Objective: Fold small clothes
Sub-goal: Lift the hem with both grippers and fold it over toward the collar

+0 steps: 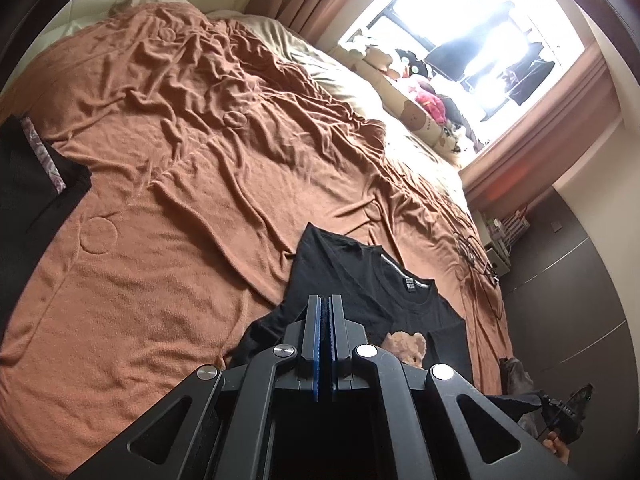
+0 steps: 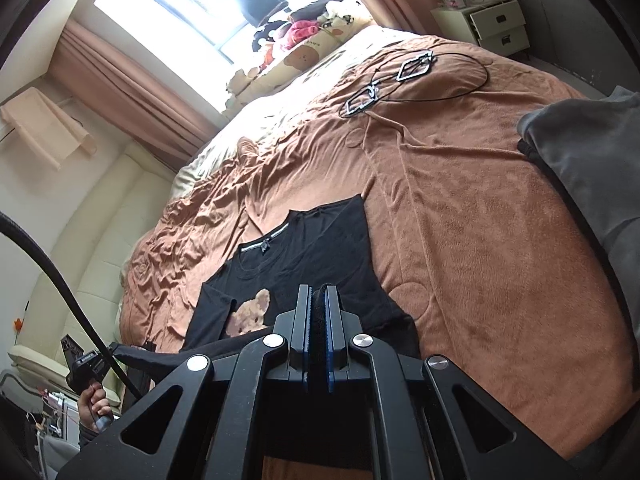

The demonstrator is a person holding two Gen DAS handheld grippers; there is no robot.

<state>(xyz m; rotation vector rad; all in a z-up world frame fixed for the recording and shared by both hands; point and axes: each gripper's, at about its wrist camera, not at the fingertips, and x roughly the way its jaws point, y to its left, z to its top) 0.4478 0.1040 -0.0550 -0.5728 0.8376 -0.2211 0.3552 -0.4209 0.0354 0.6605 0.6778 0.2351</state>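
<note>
A black T-shirt [image 2: 320, 248] with a fuzzy teddy-bear print lies on the bed, front up, collar and label toward the far side, over a rust-brown terry blanket [image 1: 160, 200] that is rumpled into long soft ridges farther off.

The right gripper [image 2: 318, 308] has its jaws nearly together with a fold of dark cloth pinched between the blue ribbed pads, at the shirt's near edge. The left gripper [image 1: 325, 320] also has its jaws pressed close; the shirt's near hem runs up to and under it, and it looks to be pinching thin fabric there, though the cloth between the pads is hard to make out. Gripping the bottom edge at two spread points would, I judge, keep the limp knit taut and square so the hem can be carried up toward the collar in one even fold.

Another dark folded garment [image 1: 36, 184] with a patterned band sits at the blanket's far left. A black cable with metal clips [image 2: 400, 76] lies well apart, near the plush toys [image 2: 296, 32] by the window.
</note>
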